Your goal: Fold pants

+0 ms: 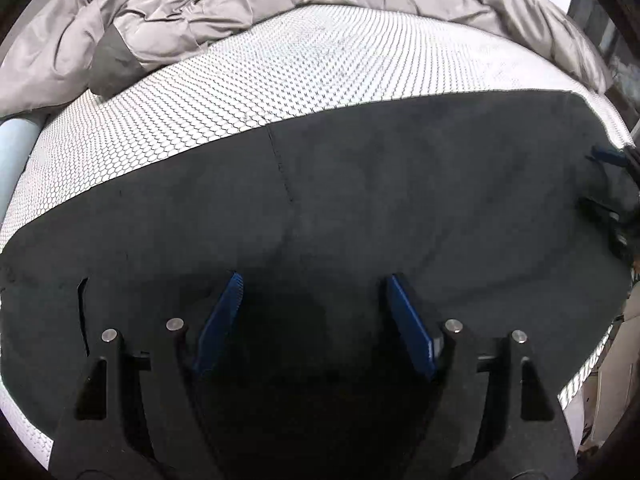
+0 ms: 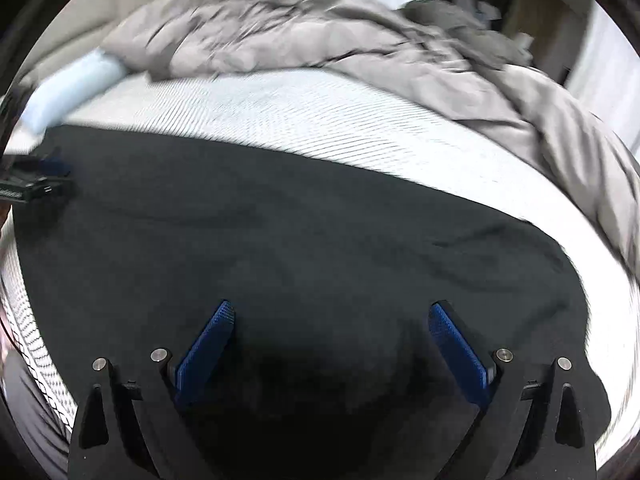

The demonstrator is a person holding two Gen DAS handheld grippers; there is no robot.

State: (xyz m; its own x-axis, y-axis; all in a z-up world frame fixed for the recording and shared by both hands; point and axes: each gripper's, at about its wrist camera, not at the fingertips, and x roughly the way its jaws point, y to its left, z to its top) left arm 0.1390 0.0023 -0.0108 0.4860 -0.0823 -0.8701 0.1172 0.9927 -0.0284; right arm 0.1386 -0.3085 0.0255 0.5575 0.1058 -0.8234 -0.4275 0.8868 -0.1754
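Black pants (image 1: 360, 200) flat on honeycomb-print mattress (image 1: 240, 92), grey duvet (image 1: 200, 4) behind; both grippers released.

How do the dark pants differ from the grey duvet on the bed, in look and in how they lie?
The pants are dark, near black; the duvet is light grey with a slight sheen. The pants lie spread nearly flat with few creases; the duvet is bunched and heavily wrinkled. The pants lie at the near side, under both open grippers; the duvet is heaped at the far side. Both rest on the white patterned mattress.
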